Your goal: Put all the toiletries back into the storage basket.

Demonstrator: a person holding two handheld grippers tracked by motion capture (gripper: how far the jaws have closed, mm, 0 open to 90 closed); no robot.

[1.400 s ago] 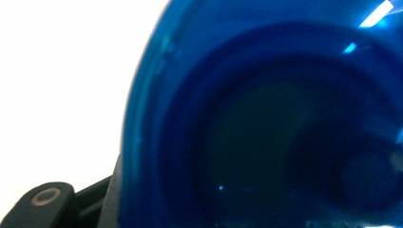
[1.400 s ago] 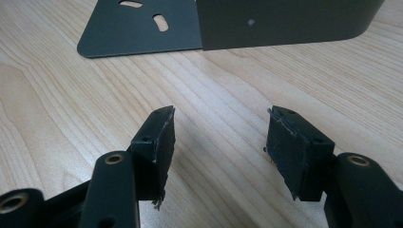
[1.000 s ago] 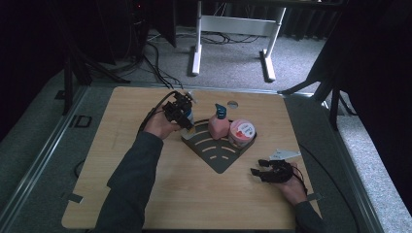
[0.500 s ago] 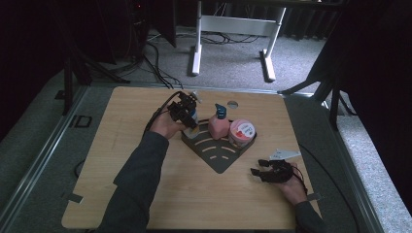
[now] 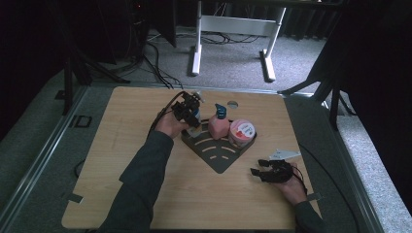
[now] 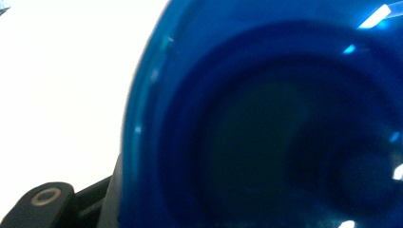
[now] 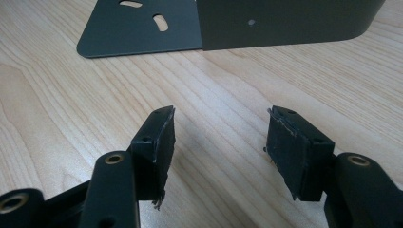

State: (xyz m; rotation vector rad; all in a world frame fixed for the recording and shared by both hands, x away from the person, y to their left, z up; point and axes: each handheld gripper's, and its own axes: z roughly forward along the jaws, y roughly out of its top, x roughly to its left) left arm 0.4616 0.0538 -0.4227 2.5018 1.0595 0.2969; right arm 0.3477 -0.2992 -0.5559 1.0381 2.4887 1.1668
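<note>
A blue container sits against the left gripper at the dark rack's left edge; whether its jaws clamp it, I cannot tell. The right gripper rests wide apart on the table

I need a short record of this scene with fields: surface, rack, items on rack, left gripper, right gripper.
surface: wooden table
rack: dark corner rack, flat on the table
items on rack: pink bottle with blue cap; round pink tub
left gripper: at the rack's left end, a blue object close before its camera; grip unclear
right gripper: jaws open, empty, low over the table near the rack
</note>
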